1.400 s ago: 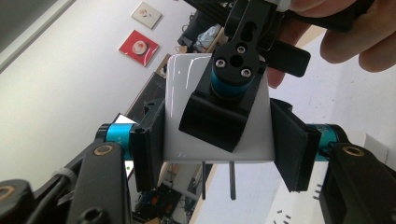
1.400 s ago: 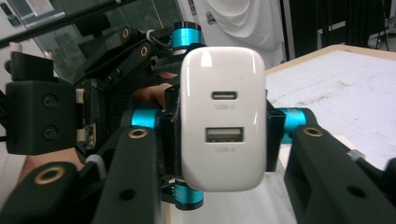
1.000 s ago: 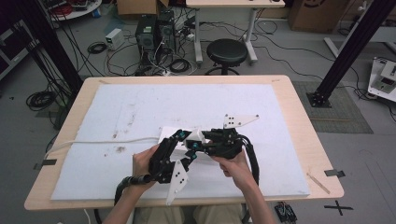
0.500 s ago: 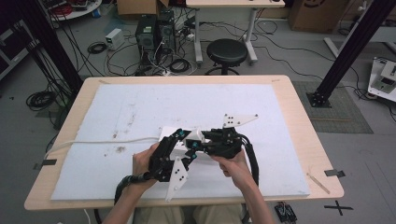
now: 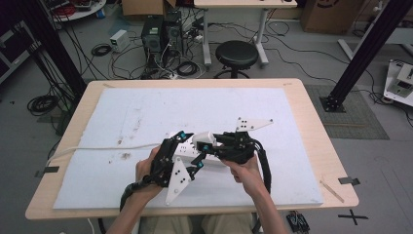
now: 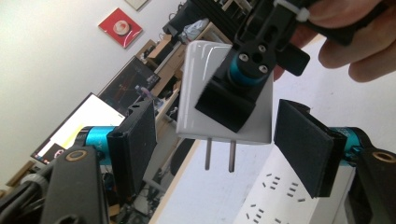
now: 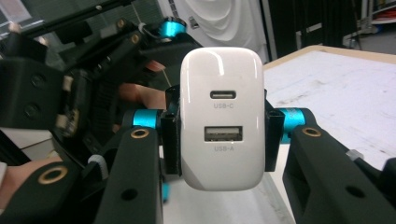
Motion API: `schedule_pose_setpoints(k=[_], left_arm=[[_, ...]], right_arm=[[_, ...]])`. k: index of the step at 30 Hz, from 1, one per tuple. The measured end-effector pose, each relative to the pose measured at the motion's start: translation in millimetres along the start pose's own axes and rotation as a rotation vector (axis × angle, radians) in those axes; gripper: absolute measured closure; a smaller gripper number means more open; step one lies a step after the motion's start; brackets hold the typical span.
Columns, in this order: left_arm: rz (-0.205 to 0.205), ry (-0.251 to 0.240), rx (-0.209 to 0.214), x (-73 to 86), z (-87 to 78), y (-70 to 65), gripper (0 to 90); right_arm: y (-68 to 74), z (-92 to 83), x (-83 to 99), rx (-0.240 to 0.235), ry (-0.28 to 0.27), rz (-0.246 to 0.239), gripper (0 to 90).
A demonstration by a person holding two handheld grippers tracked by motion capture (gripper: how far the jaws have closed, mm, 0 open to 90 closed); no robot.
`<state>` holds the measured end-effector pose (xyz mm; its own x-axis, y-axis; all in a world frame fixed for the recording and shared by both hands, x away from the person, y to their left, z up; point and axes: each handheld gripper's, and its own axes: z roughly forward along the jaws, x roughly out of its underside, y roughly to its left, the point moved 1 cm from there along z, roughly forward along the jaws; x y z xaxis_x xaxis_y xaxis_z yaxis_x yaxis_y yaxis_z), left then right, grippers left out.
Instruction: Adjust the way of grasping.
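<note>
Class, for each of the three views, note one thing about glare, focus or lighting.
High view: even, soft lighting, with faint shadows on the table. Left gripper view: glossy glare streaks the charger, whose prongs are sharp; the room behind is tilted and soft. Right gripper view: the charger is sharp, its port labels readable; the left gripper behind is dark and blurred.

A white charger [image 7: 222, 117] with USB-C and USB-A ports, two flat prongs pointing down, is held in the air above a white power strip [image 6: 285, 196], seemingly clear of it.
</note>
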<state>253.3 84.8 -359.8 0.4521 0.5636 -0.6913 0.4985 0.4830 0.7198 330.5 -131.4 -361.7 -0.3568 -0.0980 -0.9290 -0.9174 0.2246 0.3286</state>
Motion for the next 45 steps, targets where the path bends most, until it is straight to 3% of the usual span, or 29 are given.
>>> schedule_pose_setpoints(k=[3,6,10,16,19,21,22,25,27,28,31,36,45], left_arm=[[-0.019,-0.007,0.003,-0.9,-3.1,1.8,29.4],[-0.08,-0.002,0.029,0.5,-8.3,7.0,29.5],[-0.187,-0.01,0.056,6.2,-14.7,17.0,29.3],[-0.304,-0.004,0.063,18.3,-24.4,31.2,27.3],[-0.408,-0.011,0.077,25.4,-29.0,38.6,25.8],[-0.456,-0.016,0.077,31.2,-32.9,44.3,25.1],[-0.456,-0.016,0.077,31.2,-32.9,44.3,25.0],[-0.533,0.011,0.055,43.6,-41.1,54.3,24.1],[-0.55,0.018,0.052,46.3,-42.6,56.2,23.7],[-0.612,0.026,0.047,56.0,-46.8,62.8,23.7],[-0.668,0.041,0.022,69.7,-54.0,70.0,22.8],[-0.74,0.071,-0.014,91.1,-66.6,76.7,22.8],[-0.773,0.084,-0.045,107.2,-83.6,81.0,22.9]], right_arm=[[-0.4,-0.7,-0.1,0.007,-0.008,-0.006,62.9],[-1.0,-4.3,-0.6,0.021,-0.015,-0.007,62.9],[-1.5,-8.5,-0.9,0.04,-0.026,-0.025,62.8],[-0.9,-17.9,-1.0,0.092,-0.038,-0.056,62.9],[-0.6,-23.7,-0.4,0.118,-0.051,-0.064,62.8],[-1.4,-27.4,0.5,0.132,-0.065,-0.064,62.9],[-1.4,-27.4,0.5,0.132,-0.065,-0.064,62.9],[-1.9,-32.5,1.9,0.155,-0.067,-0.073,62.9],[-2.3,-34.7,2.6,0.163,-0.066,-0.075,62.8],[-2.7,-35.4,3.0,0.168,-0.072,-0.079,62.8],[-3.6,-40.8,4.3,0.197,-0.078,-0.1,62.8],[-4.7,-46.9,5.7,0.205,-0.082,-0.125,62.8],[-9.3,-53.5,9.0,0.226,-0.084,-0.112,62.8]])
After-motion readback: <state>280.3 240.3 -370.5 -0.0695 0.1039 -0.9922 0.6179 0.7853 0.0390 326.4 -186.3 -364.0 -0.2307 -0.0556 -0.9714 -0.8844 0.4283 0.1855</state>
